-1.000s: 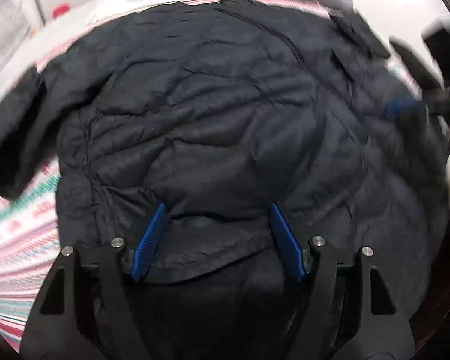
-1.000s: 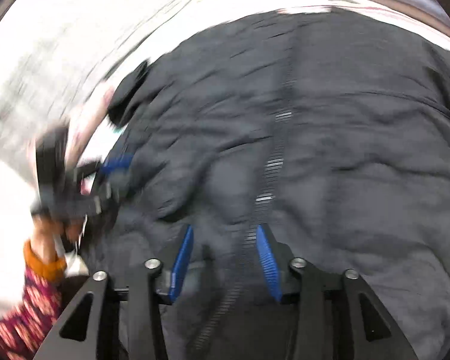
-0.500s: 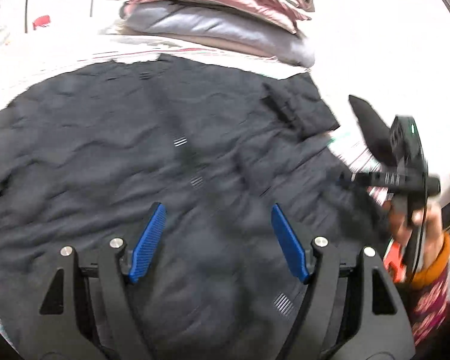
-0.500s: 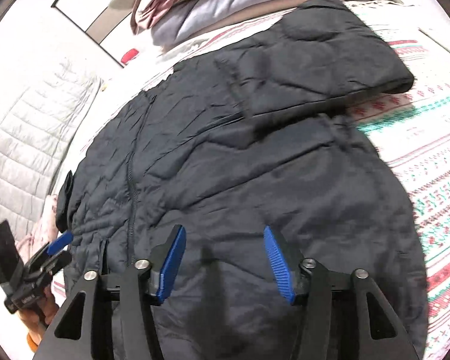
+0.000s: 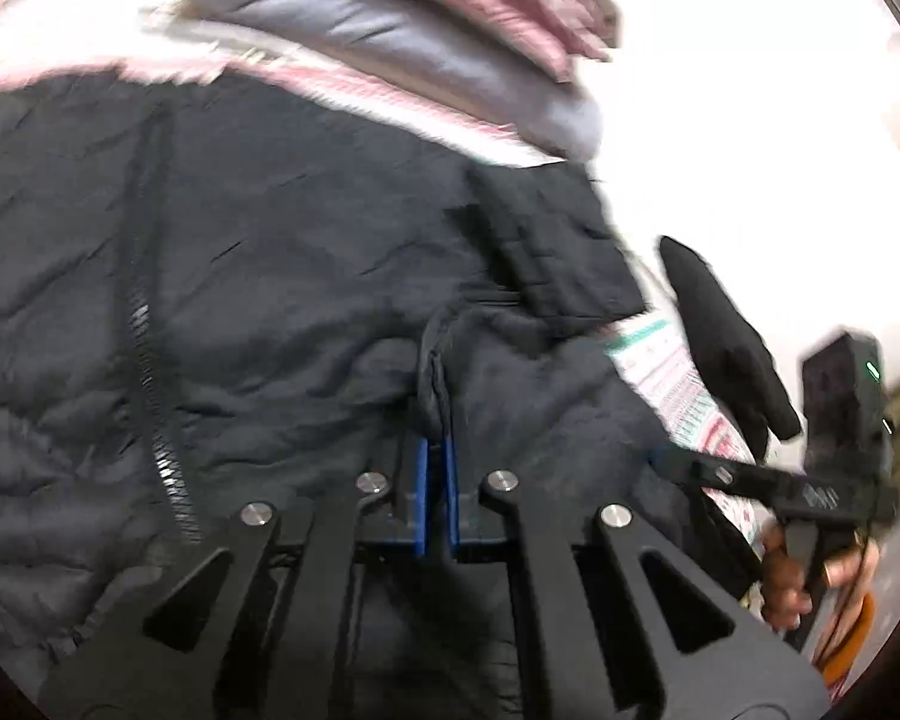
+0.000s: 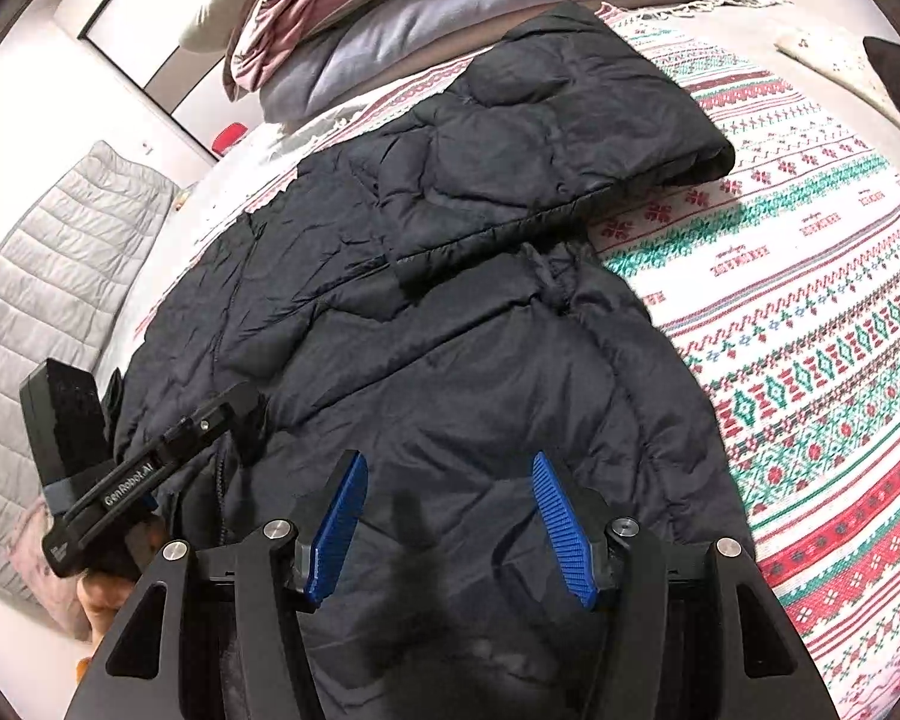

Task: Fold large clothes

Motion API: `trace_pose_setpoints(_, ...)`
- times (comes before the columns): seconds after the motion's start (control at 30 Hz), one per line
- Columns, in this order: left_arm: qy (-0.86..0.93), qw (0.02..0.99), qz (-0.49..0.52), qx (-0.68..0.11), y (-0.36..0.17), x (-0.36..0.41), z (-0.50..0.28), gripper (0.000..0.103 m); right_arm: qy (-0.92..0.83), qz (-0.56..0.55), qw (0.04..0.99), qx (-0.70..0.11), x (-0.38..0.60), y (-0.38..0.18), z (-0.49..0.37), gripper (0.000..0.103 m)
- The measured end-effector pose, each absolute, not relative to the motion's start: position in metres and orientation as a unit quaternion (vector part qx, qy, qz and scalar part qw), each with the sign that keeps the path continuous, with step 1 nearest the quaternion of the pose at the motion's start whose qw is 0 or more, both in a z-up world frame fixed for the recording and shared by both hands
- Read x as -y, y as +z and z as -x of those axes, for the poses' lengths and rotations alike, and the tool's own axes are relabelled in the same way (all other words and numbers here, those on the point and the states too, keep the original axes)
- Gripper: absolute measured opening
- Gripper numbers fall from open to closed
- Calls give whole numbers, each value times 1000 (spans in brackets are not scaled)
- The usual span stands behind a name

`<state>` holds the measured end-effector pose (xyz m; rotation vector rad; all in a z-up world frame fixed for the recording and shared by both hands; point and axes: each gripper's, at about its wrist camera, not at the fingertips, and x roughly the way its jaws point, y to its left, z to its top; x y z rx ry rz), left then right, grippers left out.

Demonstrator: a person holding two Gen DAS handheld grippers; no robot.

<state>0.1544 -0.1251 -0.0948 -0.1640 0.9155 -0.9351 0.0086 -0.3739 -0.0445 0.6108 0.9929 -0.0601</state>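
A black quilted jacket (image 6: 450,300) lies spread on a patterned bedspread (image 6: 810,330), its sleeve (image 6: 558,138) stretched to the far right. In the left wrist view the jacket (image 5: 270,270) fills the frame, zipper (image 5: 150,372) at left. My left gripper (image 5: 437,450) is shut on a pinched ridge of jacket fabric (image 5: 432,372) at the hem. It also shows in the right wrist view (image 6: 234,414), at the jacket's left edge. My right gripper (image 6: 450,516) is open just above the jacket's near hem, holding nothing. It shows at the right of the left wrist view (image 5: 678,462).
Folded pink and grey bedding (image 6: 390,6) is stacked at the head of the bed. A grey quilted panel (image 6: 48,300) lies at the left. The bedspread stretches bare to the right of the jacket.
My left gripper went from open above the jacket to shut on a fold of its hem. My right gripper stayed open and moved little over the near hem.
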Motion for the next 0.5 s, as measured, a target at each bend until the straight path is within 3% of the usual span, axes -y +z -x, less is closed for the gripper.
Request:
trace_pose_setpoints(0.1, -471, 790, 25, -393, -77, 132, -131, 5, -41, -289, 843, -452, 381, -37, -5, 59)
trace_pose_setpoints(0.27, -482, 775, -40, -406, -84, 138, -117, 5, -66, -270, 874, -399, 392, -19, -17, 59)
trace_pose_setpoints(0.5, -478, 772, -44, -416, -88, 142, -121, 5, -90, -151, 894, -412, 363, -37, -102, 60)
